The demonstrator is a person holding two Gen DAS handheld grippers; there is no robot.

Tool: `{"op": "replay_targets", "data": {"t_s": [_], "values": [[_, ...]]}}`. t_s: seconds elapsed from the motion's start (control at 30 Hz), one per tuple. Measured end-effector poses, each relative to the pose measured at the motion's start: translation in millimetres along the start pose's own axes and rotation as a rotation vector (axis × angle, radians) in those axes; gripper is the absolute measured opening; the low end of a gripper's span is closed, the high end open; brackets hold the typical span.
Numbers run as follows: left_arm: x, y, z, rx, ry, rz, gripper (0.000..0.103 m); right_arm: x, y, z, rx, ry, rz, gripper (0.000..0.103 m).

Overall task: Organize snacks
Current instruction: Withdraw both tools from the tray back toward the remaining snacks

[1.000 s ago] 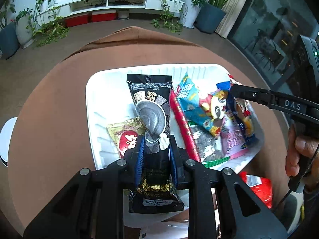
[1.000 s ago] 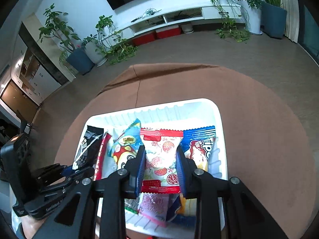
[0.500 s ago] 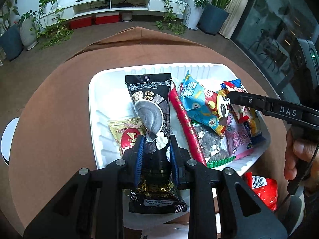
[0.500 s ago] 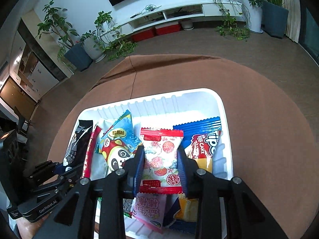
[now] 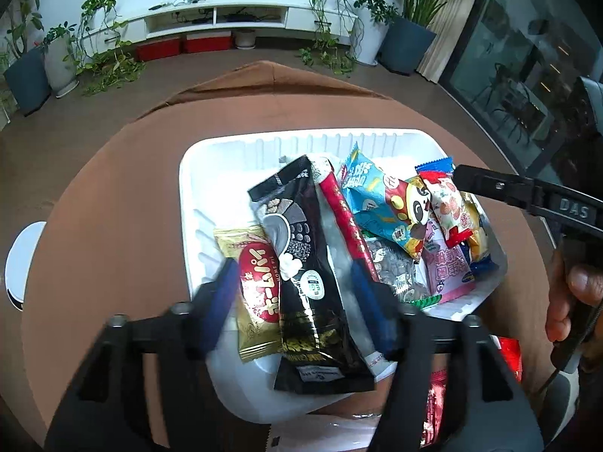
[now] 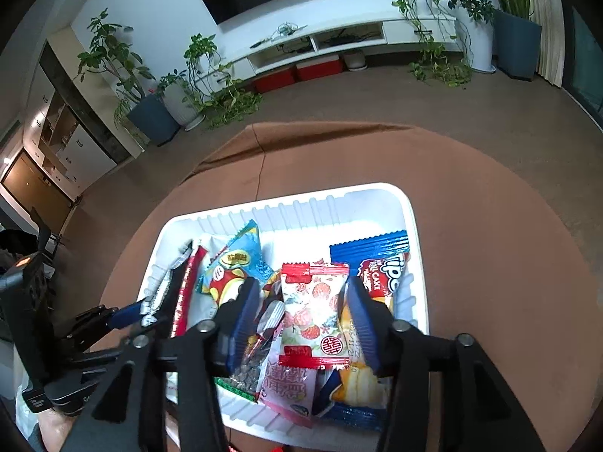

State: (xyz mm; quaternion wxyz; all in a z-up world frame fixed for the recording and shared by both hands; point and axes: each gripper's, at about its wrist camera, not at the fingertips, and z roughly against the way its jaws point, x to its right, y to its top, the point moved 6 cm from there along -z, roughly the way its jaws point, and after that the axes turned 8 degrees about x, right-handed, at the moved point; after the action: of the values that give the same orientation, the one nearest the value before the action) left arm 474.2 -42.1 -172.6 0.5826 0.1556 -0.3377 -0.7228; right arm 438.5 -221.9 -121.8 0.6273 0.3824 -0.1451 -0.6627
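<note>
Between the blue pads of the left gripper [image 5: 292,301], whose jaws are opening and no longer press on it, lies a long black foil snack pouch [image 5: 305,275], its far end in the white ribbed plastic tray [image 5: 211,150] and its near end over the rim. It looks light, limp and slick, so a pinch across its flat middle should hold better than one on a crimped end. Beside it lies a gold-and-red wrapped pie [image 5: 258,293]. The right gripper [image 6: 301,324] is likewise opening, with a red-and-white strawberry-print candy packet [image 6: 314,312] lying loose between its pads atop other packets; it is soft and crushable. Only the left view shows the red packet [image 5: 508,354] outside the tray; only the right shows the blue-and-red cake wrapper [image 6: 380,263] whole.
</note>
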Motion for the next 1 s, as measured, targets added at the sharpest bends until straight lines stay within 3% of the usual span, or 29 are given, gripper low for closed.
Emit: {"op": "replay_targets", "data": {"t_s": [0.13, 0.27, 0.4, 0.5, 0.57, 0.8, 1.0], "values": [[-1.5, 1.0, 7.8, 0.014, 0.004, 0.01, 0.064, 1.2, 2.0, 13.0, 0.024, 0.003, 0.002, 0.065], [-1.2, -0.2, 23.5, 0.035, 0.009, 0.002, 0.073, 2.3, -0.6, 29.9, 0.043, 0.023, -0.006, 0.067], [-3.1, -4.7, 50.9, 0.081, 0.004, 0.008, 0.09, 5.3, -8.6, 54.5, 0.07, 0.066, -0.033, 0.078], [0.9, -14.5, 71.0, 0.097, -0.017, -0.002, 0.096, 5.5, -22.1, 77.2, 0.094, 0.1, -0.036, 0.083], [6.4, -27.4, 86.4, 0.107, -0.024, -0.021, 0.101, 4.7, -37.8, 94.0, 0.104, 0.118, -0.026, 0.083], [30.7, -83.8, 120.5, 0.106, -0.062, -0.035, 0.101, -4.6, -104.6, 139.3, 0.124, 0.148, 0.039, 0.087], [52.9, -147.4, 137.7, 0.085, -0.118, 0.031, 0.101, -23.1, -156.5, 157.7, 0.115, 0.143, 0.148, 0.087]]}}
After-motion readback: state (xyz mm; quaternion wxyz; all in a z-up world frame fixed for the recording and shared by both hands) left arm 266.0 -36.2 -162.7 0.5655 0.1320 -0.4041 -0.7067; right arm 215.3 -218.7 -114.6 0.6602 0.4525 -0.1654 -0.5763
